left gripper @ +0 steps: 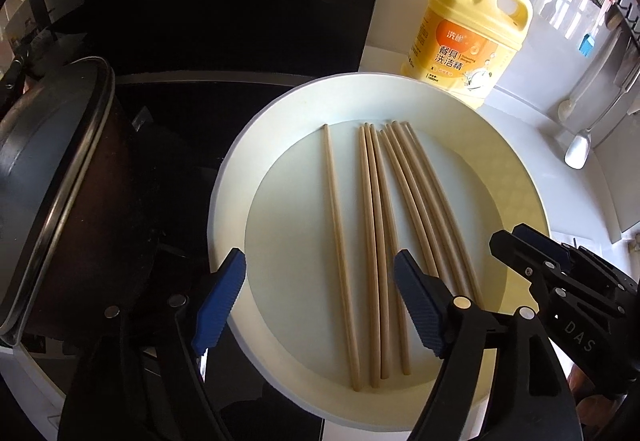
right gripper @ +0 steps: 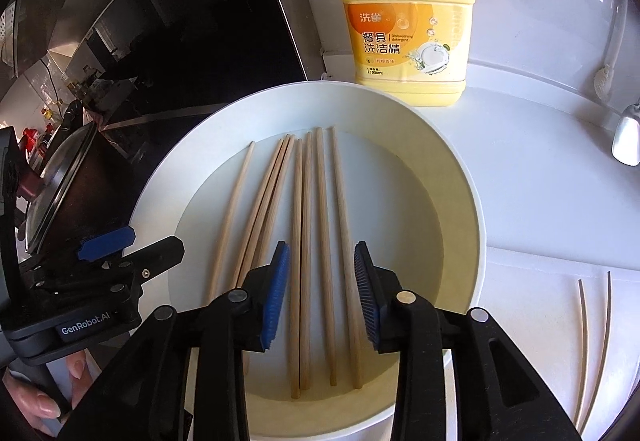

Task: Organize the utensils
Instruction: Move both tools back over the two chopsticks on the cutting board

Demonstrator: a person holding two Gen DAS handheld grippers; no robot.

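Chopsticks (right gripper: 308, 253) in white bowl (right gripper: 476, 209) — loose

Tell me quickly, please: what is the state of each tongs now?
Left tongs: open, holding nothing, above the chopsticks in the white plate.
Right tongs: open, holding nothing, above the same chopsticks.

Left wrist view looks steeply down, close over the white bowl (left gripper: 224, 225) from its left; right wrist view the same from the right. Both share bowl, chopsticks (right gripper: 304, 261), detergent bottle (left gripper: 468, 37) — each catches the other gripper.
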